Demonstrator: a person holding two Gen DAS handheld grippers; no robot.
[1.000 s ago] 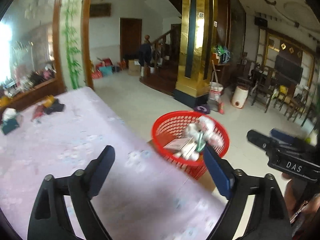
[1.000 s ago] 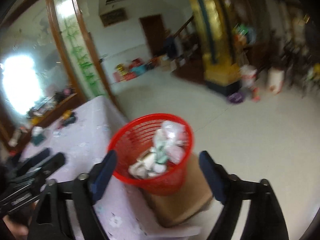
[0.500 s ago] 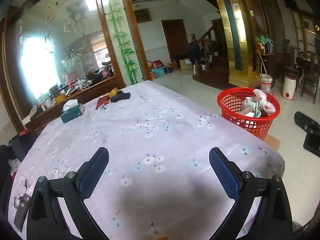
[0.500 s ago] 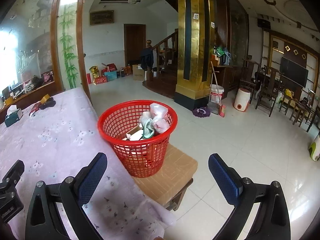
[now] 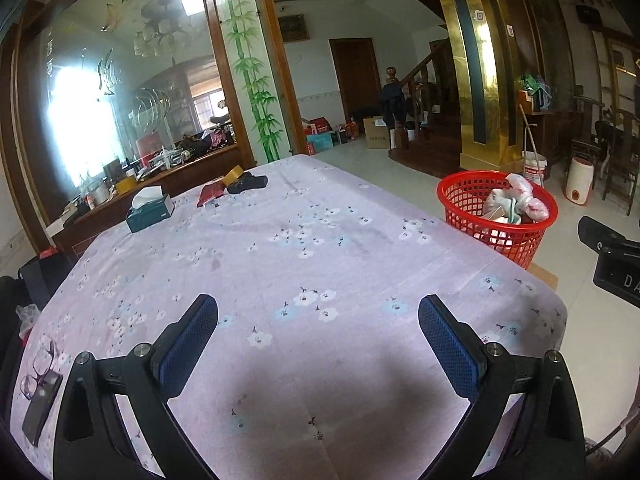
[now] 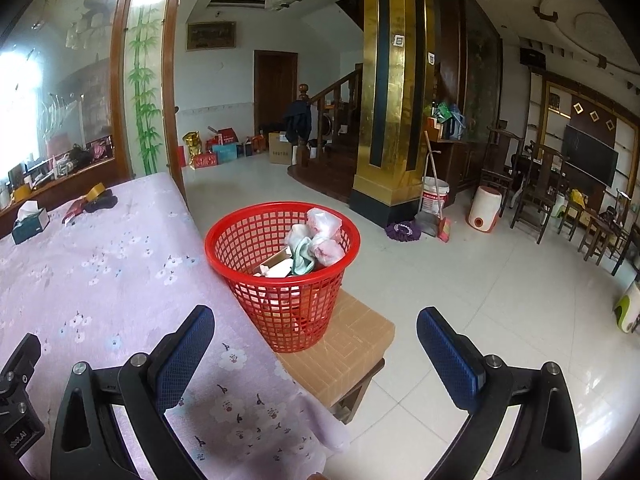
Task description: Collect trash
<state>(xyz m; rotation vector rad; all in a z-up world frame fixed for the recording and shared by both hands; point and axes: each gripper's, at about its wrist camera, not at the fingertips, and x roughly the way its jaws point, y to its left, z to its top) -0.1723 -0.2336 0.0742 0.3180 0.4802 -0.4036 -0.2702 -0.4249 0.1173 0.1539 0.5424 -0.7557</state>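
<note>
A red mesh basket (image 6: 248,280) full of crumpled wrappers and paper trash (image 6: 316,242) stands on a low wooden stool (image 6: 352,344) beside the table's right edge; it also shows in the left wrist view (image 5: 460,208). My left gripper (image 5: 318,340) is open and empty, above the lilac flowered tablecloth (image 5: 280,248). My right gripper (image 6: 315,344) is open and empty, hovering near the basket over the table's corner. The right gripper's body (image 5: 612,256) shows at the left view's right edge.
At the table's far end lie a teal tissue box (image 5: 150,212), a red packet (image 5: 210,194), a tape roll (image 5: 234,174) and a black object (image 5: 250,183). Glasses (image 5: 38,372) and a phone (image 5: 42,408) lie at the near left. Tiled floor (image 6: 500,300) stretches right.
Both grippers have pulled back from the basket, which now sits farther off in both views. The left view swung from the basket to over the table. Both stayed open.
</note>
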